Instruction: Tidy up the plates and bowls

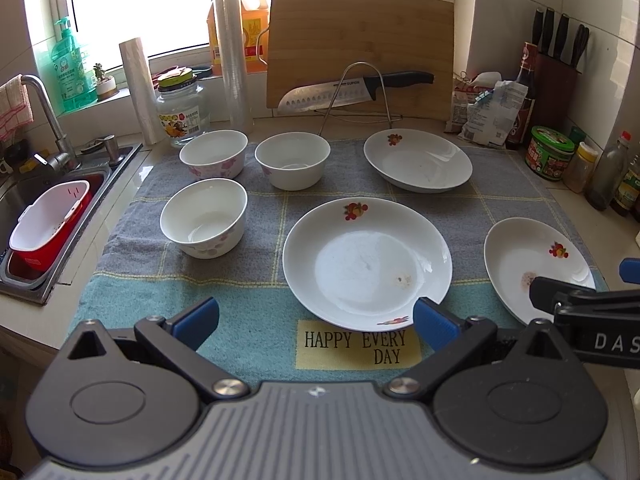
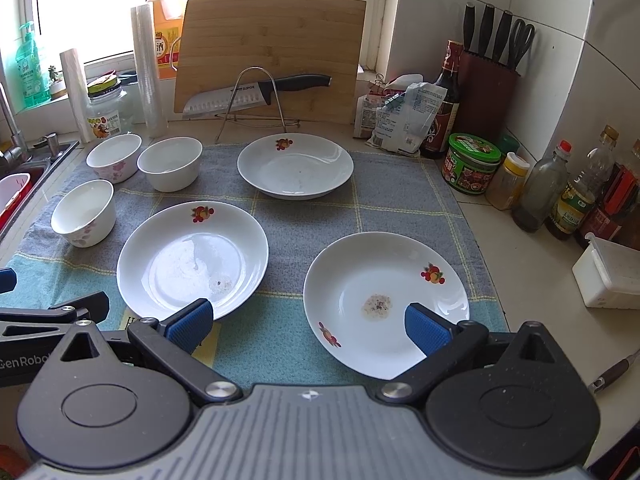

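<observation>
On the far left is the sink (image 1: 48, 216) with a red and white basket (image 1: 48, 226) inside. Next to it a blue and grey towel (image 1: 256, 320) covers the counter. Three white bowls sit on its left part: one near bowl (image 1: 204, 218) and two far bowls (image 1: 213, 154) (image 1: 292, 160) side by side. They are close together but not touching.

The left gripper (image 1: 316, 320) hangs over the towel's front edge, its jaws wide open and holding nothing. The middle plate (image 1: 367, 263) lies between the blue tips. Bare towel shows all around it.

The back plate (image 1: 418, 159) sits near the far edge, in front of the cutting board (image 1: 360, 52) and knife (image 1: 356, 90).

The right gripper (image 2: 308, 326) is wide open too and empty. The right plate (image 2: 386, 304) lies near the towel's right edge, with jars and bottles (image 2: 536, 188) past it.
</observation>
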`<state>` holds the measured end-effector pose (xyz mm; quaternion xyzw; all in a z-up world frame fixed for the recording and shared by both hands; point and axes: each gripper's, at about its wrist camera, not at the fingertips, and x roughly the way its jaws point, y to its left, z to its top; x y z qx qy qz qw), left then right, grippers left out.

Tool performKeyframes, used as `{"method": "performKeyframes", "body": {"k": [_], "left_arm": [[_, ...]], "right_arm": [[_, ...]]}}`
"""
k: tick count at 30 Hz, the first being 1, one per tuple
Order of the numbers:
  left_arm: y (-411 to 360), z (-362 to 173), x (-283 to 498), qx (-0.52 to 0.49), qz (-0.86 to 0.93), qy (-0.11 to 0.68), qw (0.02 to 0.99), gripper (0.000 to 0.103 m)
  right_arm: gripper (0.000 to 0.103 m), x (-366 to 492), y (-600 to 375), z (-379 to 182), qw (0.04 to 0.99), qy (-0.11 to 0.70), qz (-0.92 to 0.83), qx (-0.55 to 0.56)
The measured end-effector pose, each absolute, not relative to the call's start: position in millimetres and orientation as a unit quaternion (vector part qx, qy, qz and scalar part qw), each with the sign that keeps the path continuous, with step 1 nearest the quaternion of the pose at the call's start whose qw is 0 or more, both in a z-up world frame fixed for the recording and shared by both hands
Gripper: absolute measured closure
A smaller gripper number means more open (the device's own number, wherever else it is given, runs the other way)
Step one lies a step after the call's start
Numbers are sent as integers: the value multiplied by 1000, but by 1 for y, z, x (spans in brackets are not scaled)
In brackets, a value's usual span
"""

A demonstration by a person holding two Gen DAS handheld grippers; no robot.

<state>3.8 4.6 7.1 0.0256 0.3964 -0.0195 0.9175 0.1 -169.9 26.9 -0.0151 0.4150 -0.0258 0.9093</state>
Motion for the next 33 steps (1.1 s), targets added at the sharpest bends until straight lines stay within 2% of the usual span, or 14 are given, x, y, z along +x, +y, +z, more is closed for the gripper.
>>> {"method": "performKeyframes", "body": {"k": [17,33], "left_arm": [[23,4,2,26,-93,357,929,1],[9,-11,-4,29,-182,307,934,1]], "right_arm": [[0,-19,-154,34,927,371,-53,-29],[0,-35,-181,32,943,330,-34,-18]]}}
